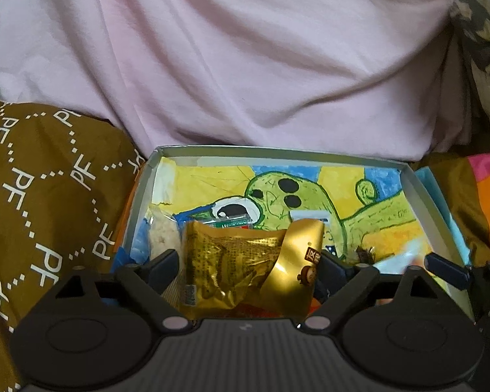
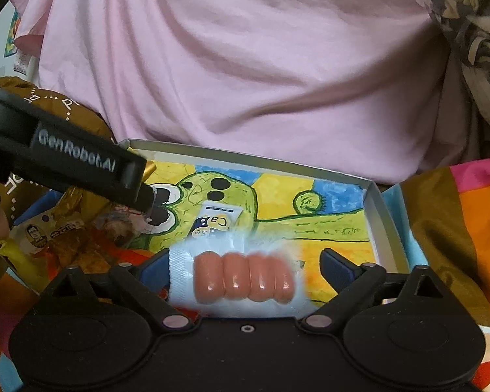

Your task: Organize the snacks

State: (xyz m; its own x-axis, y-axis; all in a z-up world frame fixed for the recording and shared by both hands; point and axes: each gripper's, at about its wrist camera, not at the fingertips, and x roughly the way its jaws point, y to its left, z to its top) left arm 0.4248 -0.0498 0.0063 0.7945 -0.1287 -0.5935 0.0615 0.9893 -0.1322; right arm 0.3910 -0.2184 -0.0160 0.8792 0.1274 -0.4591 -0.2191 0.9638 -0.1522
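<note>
**Desk:** What does the frame show, and how far along is the sorting?

**Photographer:** Well under way, by my reading. A shallow box lined with a child's painting of a green creature sits on a bed, in front of a pink sheet. Several snacks already lie at its near-left end: a gold foil packet, a clear pouch beside it, and a small white sachet further in on the painting.

**Desk:** And the grippers?

**Photographer:** Both spread wide. The left gripper stands around the gold packet, its pads clear of the foil on either side. The right gripper straddles a clear pack of four small pink sausages, again with gaps at both sides. Nothing is clamped; both items look set down in the box.

**Desk:** What remains?

**Photographer:** Hard to judge. More wrappers crowd the left of the right-hand view, but whether they sit inside the box I cannot tell. The right half of the box is bare.

**Desk:** The sausage pack itself?

**Photographer:** Flat, sealed, glossy, slightly blurred.
</note>
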